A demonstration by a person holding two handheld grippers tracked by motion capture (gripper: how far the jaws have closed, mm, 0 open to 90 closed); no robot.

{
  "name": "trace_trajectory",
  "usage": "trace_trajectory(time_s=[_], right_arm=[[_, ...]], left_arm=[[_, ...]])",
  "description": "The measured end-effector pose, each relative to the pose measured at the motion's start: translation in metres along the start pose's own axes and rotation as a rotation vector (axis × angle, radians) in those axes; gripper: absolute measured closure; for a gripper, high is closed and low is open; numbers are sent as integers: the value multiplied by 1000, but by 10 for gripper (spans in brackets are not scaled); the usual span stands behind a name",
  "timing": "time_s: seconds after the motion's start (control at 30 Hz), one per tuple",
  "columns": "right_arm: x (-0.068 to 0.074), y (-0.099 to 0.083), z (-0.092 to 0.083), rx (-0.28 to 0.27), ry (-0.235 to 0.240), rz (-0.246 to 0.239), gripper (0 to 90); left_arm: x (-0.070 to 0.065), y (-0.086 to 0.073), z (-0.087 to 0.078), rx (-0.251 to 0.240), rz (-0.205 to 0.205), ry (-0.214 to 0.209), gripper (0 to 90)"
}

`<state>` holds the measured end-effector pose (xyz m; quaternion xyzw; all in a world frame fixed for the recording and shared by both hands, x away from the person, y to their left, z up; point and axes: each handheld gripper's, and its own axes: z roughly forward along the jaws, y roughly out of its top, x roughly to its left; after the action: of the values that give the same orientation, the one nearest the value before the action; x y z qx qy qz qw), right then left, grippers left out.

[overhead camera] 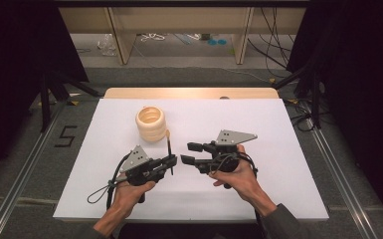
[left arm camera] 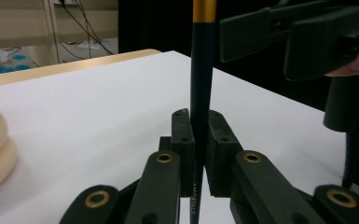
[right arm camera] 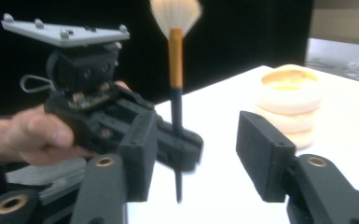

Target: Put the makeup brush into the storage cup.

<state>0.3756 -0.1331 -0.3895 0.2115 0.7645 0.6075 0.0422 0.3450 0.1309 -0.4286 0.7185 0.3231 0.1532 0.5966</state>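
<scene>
Forearms: two of them enter the high view at 6 o'clock, each hand gripping a tool over the white desk [overhead camera: 278, 129].
Left gripper [overhead camera: 170, 163]: at about 7 o'clock from desk centre, cable looped toward the near edge; jaws pressed together on the brush, pinching its dark lower handle, as the left gripper view shows close up.
Brush [overhead camera: 169, 144]: held upright, clear of the desk; dark handle below, orange band above, pale fanned bristles [right arm camera: 175, 13] at the top in the right gripper view. Its lower tip pokes out beneath the jaws.
Ring stack [overhead camera: 150, 122]: cream rings piled on the desk at 11 o'clock from the left gripper, near the brush but apart from it.
Right gripper [overhead camera: 192, 153]: at about 5 o'clock from desk centre, pointing toward 9 o'clock at the brush; jaws spread wide and holding nothing, with the handle short of the gap between them.
Step in hand: judged a hand-over, the brush being offered from the left tool to the right.
Next move calls for: bringing the spread jaws around the handle above or below the left grip, closing squarely on it, then easing the left jaws off only once the new hold is firm, so the brush neither tilts nor drops.
</scene>
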Motion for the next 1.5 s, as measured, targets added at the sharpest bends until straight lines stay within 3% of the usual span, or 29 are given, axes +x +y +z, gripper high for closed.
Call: trace_trajectory(time_s=[0.17,0.2,0.27,0.33,0.4,0.47,0.57,0.73,1.13,1.17,1.27,1.33,1.5], right_arm=[[1,-6,-6,32,-104,-54,386],[0,-8,-7,34,-128,-85,374],[1,-11,-11,66,-147,-76,358],[-1,-14,-16,58,-185,-103,341],[-3,-17,-21,60,-187,-70,338],[-5,-21,-27,63,-216,-67,328],[-9,-26,-35,53,-236,-70,329],[-11,-36,-46,63,-251,-31,331],[-10,-49,-64,77,-290,-29,334],[-10,-51,-64,54,-284,-24,331],[-9,-53,-70,65,-311,-30,309],[-8,-55,-71,40,-302,-19,290],[-5,-60,-76,66,-333,-23,237]], left_arm=[[7,1,-4,-9,-10,36,837],[8,1,-5,-12,-10,38,837],[11,2,-6,-20,-10,46,837],[14,3,-7,-19,-7,59,837],[17,4,-9,-21,-9,74,837],[21,6,-10,-22,-10,89,837],[29,8,-12,-33,-24,114,837],[43,12,-13,-44,-34,154,837],[71,23,-10,-58,-38,233,837],[73,24,-10,-59,-38,240,837],[79,29,-9,-70,-46,251,837],[84,32,-8,-78,-51,256,837],[94,43,-5,-76,-56,276,837]])
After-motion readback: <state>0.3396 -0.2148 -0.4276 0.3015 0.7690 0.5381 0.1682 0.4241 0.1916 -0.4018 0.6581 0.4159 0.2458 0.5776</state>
